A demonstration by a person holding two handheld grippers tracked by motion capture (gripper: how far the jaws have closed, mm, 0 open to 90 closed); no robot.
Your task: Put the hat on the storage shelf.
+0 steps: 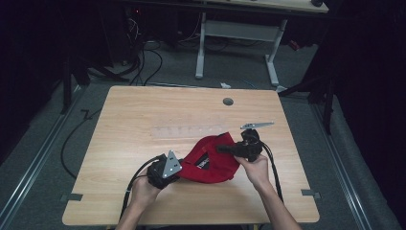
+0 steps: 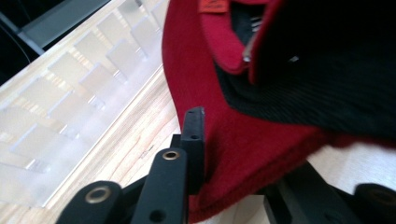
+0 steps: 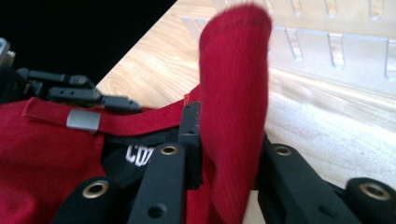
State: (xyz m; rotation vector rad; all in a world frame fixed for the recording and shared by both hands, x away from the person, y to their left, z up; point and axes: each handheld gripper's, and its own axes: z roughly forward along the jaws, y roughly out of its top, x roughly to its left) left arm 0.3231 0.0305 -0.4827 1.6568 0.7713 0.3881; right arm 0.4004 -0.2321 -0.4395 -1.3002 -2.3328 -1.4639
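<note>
Nearest the person, two forearms reach onto a wooden table (image 1: 143,110), each hand holding a black gripper. The left gripper (image 1: 178,168) clamps its jaws on the near left edge of a red cap (image 1: 213,160); in the left gripper view, red cloth is pinched between the jaws, with the cap's black lining beyond. The right gripper (image 1: 224,149) grips the cap's far right side, a fold of red cloth standing up between its jaws. The cap lies at the table's near middle, between both grippers. Farther back a clear slotted rack (image 1: 189,131) lies flat, then a small grey hole (image 1: 228,101) near the far edge
</note>
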